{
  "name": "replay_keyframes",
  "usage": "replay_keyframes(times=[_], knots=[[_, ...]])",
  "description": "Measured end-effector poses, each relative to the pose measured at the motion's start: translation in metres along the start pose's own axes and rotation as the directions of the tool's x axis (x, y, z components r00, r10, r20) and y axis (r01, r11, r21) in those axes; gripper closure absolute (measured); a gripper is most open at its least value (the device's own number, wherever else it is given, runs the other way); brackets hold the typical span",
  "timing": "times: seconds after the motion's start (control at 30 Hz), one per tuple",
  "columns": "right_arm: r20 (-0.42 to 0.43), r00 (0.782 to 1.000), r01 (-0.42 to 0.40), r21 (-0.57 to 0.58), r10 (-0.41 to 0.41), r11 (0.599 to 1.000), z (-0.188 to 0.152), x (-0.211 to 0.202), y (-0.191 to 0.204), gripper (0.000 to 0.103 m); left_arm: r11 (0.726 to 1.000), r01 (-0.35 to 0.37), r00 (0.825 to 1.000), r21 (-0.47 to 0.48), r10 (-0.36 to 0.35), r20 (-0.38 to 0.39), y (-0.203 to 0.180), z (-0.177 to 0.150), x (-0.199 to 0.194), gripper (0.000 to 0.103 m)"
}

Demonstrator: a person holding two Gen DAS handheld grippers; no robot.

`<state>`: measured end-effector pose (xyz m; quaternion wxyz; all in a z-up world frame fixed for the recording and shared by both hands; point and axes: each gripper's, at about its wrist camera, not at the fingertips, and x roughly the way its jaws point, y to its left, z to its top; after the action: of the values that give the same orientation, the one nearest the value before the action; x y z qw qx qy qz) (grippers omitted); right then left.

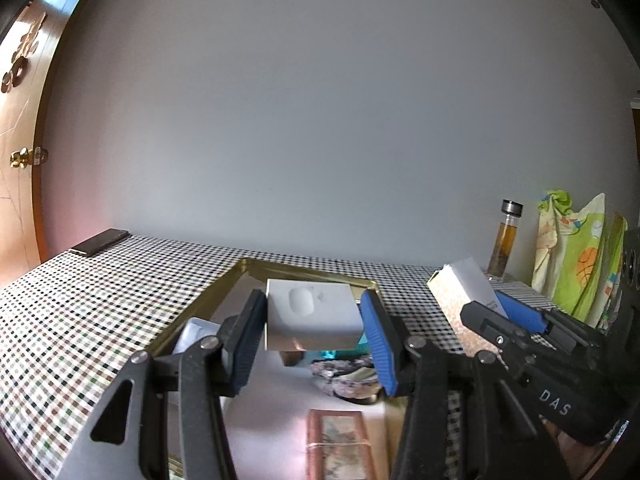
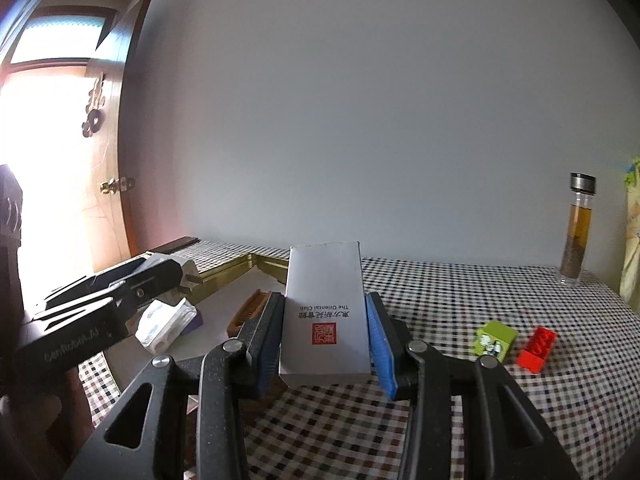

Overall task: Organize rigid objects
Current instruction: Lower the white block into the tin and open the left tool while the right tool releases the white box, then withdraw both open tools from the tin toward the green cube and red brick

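my left gripper is clamped on a white earbud box, held above the gold tray on the desk. my right gripper is clamped on a tall white carton, clear of the desk beside the tray. both look light, stiff cardboard with smooth faces, likely crushable; side walls near mid-height are the sound hold.

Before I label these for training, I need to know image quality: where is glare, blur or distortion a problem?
Right wrist view: the doorway at left is blown out white, while the print on the held grey box stays legible. Left wrist view: evenly lit, though the framed picture at the bottom is soft. Both views: fisheye bends the table edge.
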<state>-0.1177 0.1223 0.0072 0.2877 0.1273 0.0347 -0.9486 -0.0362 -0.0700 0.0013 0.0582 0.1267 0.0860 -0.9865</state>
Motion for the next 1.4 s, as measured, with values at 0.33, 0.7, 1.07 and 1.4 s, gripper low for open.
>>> replay_keyframes(times=[0.33,0.7,1.07,1.4], knots=[[-0.054,0.997,-0.062,-0.023,0.060,0.998,0.009,0.026,0.017,0.060,0.998,-0.046,0.997,-0.034,0.044,-0.066,0.029,0.011,0.016,0.055],[-0.110,0.989,-0.104,-0.063,0.097,0.993,0.029,0.055,0.046,0.060,0.995,-0.082,0.985,-0.061,0.072,-0.154,0.054,0.013,0.037,0.055],[-0.182,0.978,-0.117,-0.076,0.101,0.990,0.019,0.084,0.064,0.060,0.994,-0.093,0.979,-0.058,0.080,-0.186,0.061,0.020,0.051,0.055],[-0.206,0.970,-0.143,-0.052,0.129,0.988,0.013,0.096,0.059,0.058,0.992,-0.115,0.976,-0.050,0.104,-0.193,0.062,0.019,0.058,0.046]])
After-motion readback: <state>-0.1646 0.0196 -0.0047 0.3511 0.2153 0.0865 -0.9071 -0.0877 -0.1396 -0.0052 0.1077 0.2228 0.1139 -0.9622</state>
